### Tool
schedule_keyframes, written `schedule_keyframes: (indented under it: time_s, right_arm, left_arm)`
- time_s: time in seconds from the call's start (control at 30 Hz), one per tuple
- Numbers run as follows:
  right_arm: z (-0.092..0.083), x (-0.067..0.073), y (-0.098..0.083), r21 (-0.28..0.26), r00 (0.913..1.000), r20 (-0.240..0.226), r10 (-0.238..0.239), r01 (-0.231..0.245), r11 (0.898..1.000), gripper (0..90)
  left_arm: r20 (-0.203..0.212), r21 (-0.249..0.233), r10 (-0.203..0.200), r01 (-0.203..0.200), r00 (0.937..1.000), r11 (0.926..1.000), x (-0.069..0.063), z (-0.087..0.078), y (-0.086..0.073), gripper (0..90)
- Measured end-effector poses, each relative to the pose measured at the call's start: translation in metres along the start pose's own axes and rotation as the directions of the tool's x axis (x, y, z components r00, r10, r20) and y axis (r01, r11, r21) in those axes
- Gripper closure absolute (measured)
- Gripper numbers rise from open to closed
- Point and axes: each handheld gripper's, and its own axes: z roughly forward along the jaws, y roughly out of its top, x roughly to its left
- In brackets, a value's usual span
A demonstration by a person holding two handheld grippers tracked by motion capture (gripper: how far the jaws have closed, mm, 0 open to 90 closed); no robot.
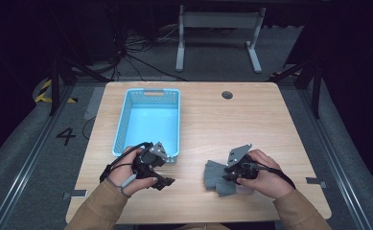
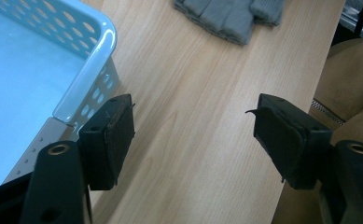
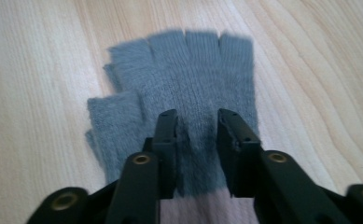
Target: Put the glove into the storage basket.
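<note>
while the right claw point(image 3: 197, 122) stands over the grey fingerless glove point(image 3: 184, 98), its jaws are partly apart and straddle a ridge of knit near the cuff; whether the fabric is pinched already cannot be told, so the step in hand is judged to be the grasp of the glove for transfer to the blue basket point(image 1: 122, 125).

procedure for a sound grasp:
1. press both jaw tips down into the knit so that they gather a fold, not a single layer lying flat on the bench point(image 1: 251, 115).
2. close fully before lifting; soft knit slips from a half-closed claw.
3. grip near the cuff, as now, so that the finger stubs hang free and do not catch on the basket rim.
4. lift straight up, then carry left and far to the basket.

location: the glove lies flat at the near right of the bench, finger stubs toward the left, well apart from the basket at the far left.

pose: the right hand point(image 1: 265, 177) holds its claw low over the glove, pointing left. the left hand point(image 1: 126, 172) holds the left claw point(image 2: 193, 135) just beside the near right corner of the basket, above bare wood, jaws wide apart and holding nothing, pointing right toward the glove.
</note>
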Motion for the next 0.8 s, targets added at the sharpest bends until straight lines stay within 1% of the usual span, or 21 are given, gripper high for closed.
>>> schedule_keyframes:
  time_s: [0.07, 0.1, 0.2, 0.3, 0.37, 0.4, 0.43, 0.6, 0.73, 0.8]
  right_arm:
    - [-0.001, 0.000, -0.001, 0.006, 1.0000, 0.001, 0.003, -0.003, 1.000, 61.2]
    - [-0.002, 0.000, -0.002, -0.002, 0.9999, -0.001, 0.010, -0.010, 1.000, 59.1]
    - [-0.007, -0.001, -0.003, -0.034, 0.9998, 0.008, 0.021, -0.020, 0.999, 56.8]
    - [-0.016, -0.003, -0.005, -0.069, 0.9982, 0.020, 0.057, -0.056, 0.996, 56.0]
    - [-0.020, -0.005, -0.007, -0.089, 0.9970, 0.026, 0.074, -0.071, 0.993, 55.7]
    - [-0.023, -0.006, -0.008, -0.101, 0.9958, 0.027, 0.088, -0.085, 0.991, 55.7]
    - [-0.026, -0.007, -0.009, -0.110, 0.9944, 0.030, 0.101, -0.097, 0.989, 55.2]
    - [-0.038, -0.011, -0.016, -0.142, 0.9895, 0.050, 0.136, -0.128, 0.982, 54.6]
    - [-0.048, -0.015, -0.023, -0.164, 0.9830, 0.062, 0.173, -0.161, 0.973, 54.6]
    - [-0.054, -0.017, -0.027, -0.175, 0.9780, 0.069, 0.197, -0.182, 0.967, 54.6]
  left_arm:
    - [0.001, 0.001, 0.003, -0.003, 1.0000, 1.0000, 0.000, 0.001, 0.000, 29.9]
    - [0.001, -0.002, 0.000, 0.000, 1.0000, 1.0000, 0.000, 0.001, 0.001, 29.9]
    - [0.006, 0.000, 0.004, -0.004, 1.0000, 1.0000, 0.000, 0.002, 0.001, 29.9]
    - [0.008, 0.001, 0.006, -0.006, 1.0000, 1.0000, -0.001, 0.003, 0.002, 29.9]
    - [0.008, -0.001, 0.006, -0.006, 0.9999, 1.0000, -0.002, 0.004, 0.003, 29.9]
    - [0.011, 0.002, 0.014, -0.014, 0.9998, 0.9999, -0.002, 0.004, 0.004, 29.9]
    - [0.010, 0.004, 0.014, -0.014, 0.9999, 0.9999, -0.003, 0.005, 0.004, 29.9]
    - [0.013, -0.010, 0.023, -0.023, 0.9997, 0.9997, -0.006, 0.010, 0.010, 31.8]
    - [0.010, -0.022, 0.031, -0.030, 0.9995, 0.9993, -0.010, 0.014, 0.016, 33.5]
    - [0.010, -0.021, 0.037, -0.036, 0.9993, 0.9991, -0.013, 0.016, 0.020, 33.7]
